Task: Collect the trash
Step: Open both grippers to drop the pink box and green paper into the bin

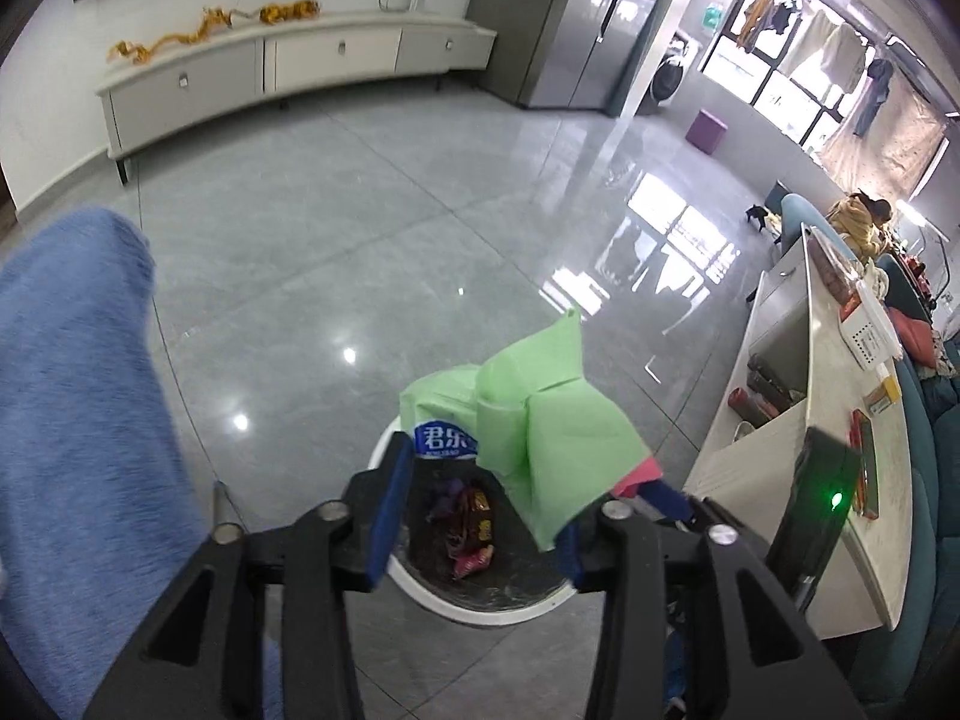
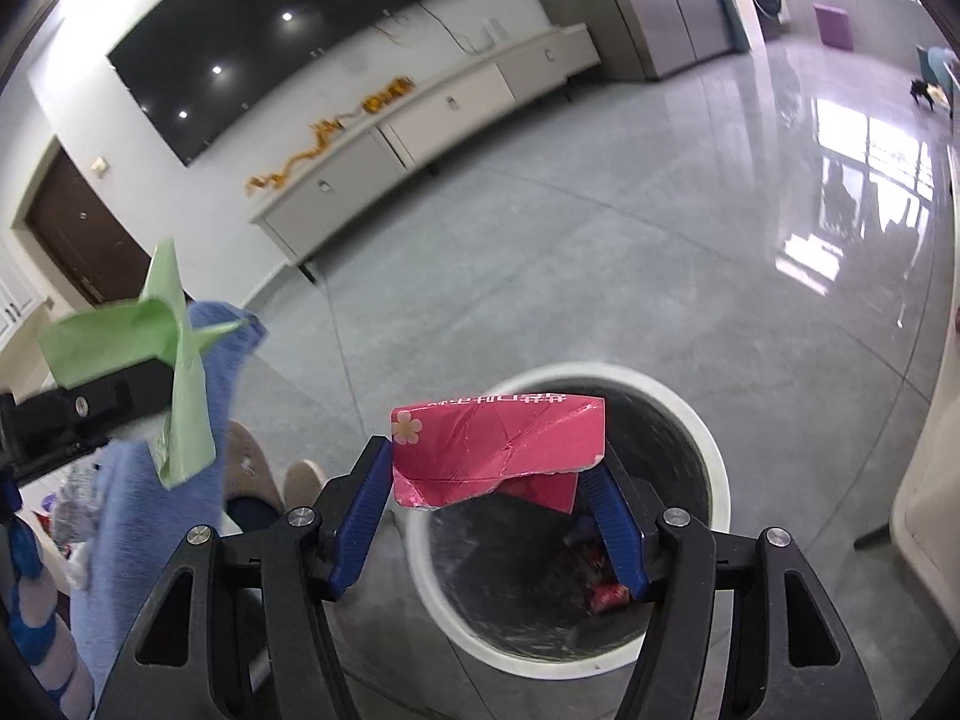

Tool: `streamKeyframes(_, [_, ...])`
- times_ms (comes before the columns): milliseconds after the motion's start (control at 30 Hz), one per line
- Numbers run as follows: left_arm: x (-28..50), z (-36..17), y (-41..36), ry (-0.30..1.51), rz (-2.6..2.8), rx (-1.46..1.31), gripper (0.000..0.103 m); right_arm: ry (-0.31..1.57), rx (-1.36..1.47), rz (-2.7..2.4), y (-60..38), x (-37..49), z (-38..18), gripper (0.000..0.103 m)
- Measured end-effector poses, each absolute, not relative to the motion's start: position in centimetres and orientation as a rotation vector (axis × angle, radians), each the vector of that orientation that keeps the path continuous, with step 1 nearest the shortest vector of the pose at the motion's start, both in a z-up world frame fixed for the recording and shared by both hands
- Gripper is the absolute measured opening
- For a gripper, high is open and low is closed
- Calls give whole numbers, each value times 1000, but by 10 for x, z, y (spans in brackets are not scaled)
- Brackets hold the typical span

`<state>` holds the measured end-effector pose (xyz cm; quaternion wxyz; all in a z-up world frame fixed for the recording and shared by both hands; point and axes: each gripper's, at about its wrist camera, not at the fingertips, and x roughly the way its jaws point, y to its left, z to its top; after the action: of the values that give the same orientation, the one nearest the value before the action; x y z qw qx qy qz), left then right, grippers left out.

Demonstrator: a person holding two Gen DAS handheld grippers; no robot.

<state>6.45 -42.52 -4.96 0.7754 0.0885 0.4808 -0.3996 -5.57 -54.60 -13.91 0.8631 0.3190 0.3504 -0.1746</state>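
Observation:
My left gripper is shut on a crushed green carton with a blue label, held above a white-rimmed round trash bin that holds snack wrappers. My right gripper is shut on a flattened pink carton with a flower print, held over the same bin. The green carton and the left gripper show at the left of the right wrist view. A bit of the pink carton shows behind the green one in the left wrist view.
Glossy grey tile floor all around. A long white TV cabinet stands along the far wall. A white table with clutter is close on the right. A blue-sleeved arm is at the left. Slippered feet stand near the bin.

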Motion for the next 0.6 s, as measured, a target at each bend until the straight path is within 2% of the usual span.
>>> streamKeyframes(100, [72,-59,-436,1087,-883,176,47,766,671,-386,-551,-55,-151,66])
streamKeyframes(167, [74,-64,-440,1118,-899,158,62,782,675,-400,-554,-55,-157,67])
streamKeyframes(200, [74,-64,-442,1123,-903,149,64,787,677,-407,-555,-55,-159,67])
streamKeyframes(300, [73,-66,-445,1143,-927,128,65,794,686,-427,-558,-55,-162,71])
streamKeyframes(600, [64,-55,-427,1102,-902,163,65,792,699,-439,-557,-57,-162,72])
